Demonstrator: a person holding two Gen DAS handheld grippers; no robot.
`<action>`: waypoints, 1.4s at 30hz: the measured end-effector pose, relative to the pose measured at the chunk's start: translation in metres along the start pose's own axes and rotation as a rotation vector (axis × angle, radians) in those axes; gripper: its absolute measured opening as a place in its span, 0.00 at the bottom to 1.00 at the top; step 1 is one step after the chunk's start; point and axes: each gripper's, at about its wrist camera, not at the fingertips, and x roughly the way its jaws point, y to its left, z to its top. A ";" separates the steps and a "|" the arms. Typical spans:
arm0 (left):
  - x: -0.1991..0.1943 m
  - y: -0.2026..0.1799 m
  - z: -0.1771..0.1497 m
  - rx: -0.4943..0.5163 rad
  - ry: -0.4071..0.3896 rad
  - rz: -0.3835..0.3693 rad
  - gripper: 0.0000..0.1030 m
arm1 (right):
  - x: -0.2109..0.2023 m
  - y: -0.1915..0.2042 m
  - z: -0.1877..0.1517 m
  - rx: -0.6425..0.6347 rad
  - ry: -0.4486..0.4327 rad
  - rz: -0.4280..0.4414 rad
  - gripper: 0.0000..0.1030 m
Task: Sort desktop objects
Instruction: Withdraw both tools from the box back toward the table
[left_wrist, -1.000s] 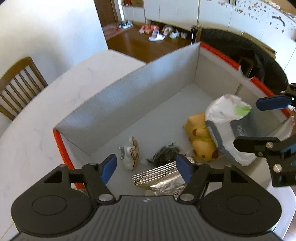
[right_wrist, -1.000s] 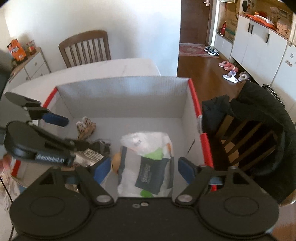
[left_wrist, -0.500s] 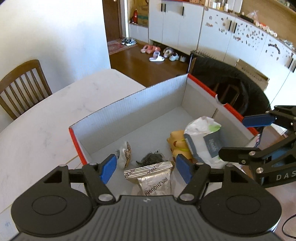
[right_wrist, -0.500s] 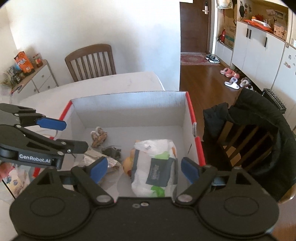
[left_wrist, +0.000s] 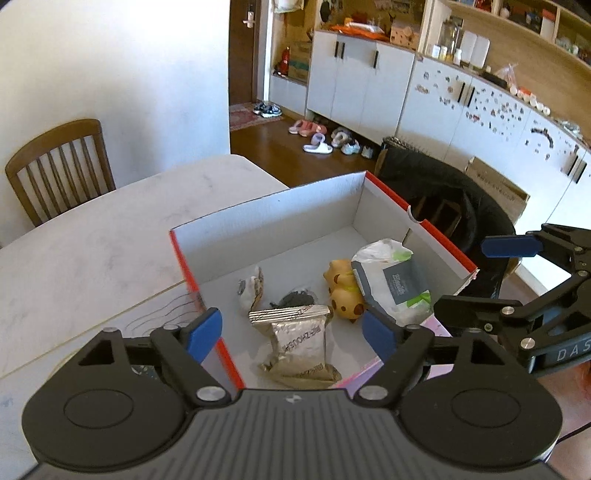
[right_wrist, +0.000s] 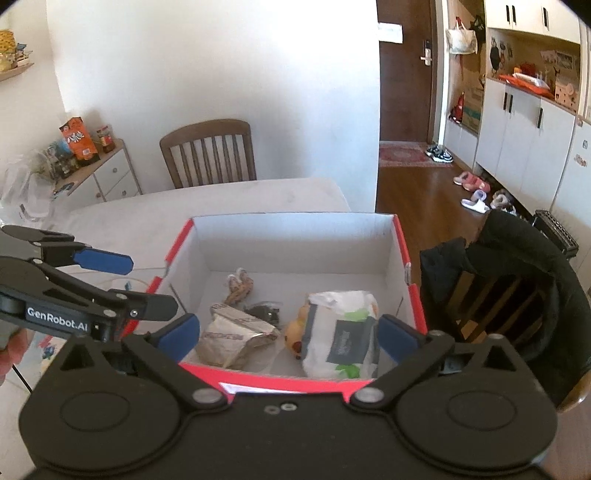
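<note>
Both grippers, left (left_wrist: 291, 332) and right (right_wrist: 290, 336), hung over the box's (right_wrist: 400, 236) near wall, fingers spreading, empty. Foil packet (left_wrist: 295, 343) and wipes pack (right_wrist: 341, 341) lay inside. Risk: a low finger catching that wall, shifting the box.

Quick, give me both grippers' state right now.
Left gripper: opening, nothing between its fingers, above the box.
Right gripper: opening, nothing between its fingers, above the box.
</note>
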 end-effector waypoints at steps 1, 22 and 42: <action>-0.004 0.002 -0.003 0.000 -0.004 0.000 0.81 | -0.003 0.003 -0.001 -0.001 -0.005 0.000 0.99; -0.083 0.082 -0.081 -0.010 -0.073 0.043 0.99 | -0.017 0.108 -0.031 0.025 -0.025 0.007 0.99; -0.099 0.168 -0.150 -0.012 -0.021 0.114 0.98 | 0.013 0.234 -0.082 0.007 0.021 -0.028 0.99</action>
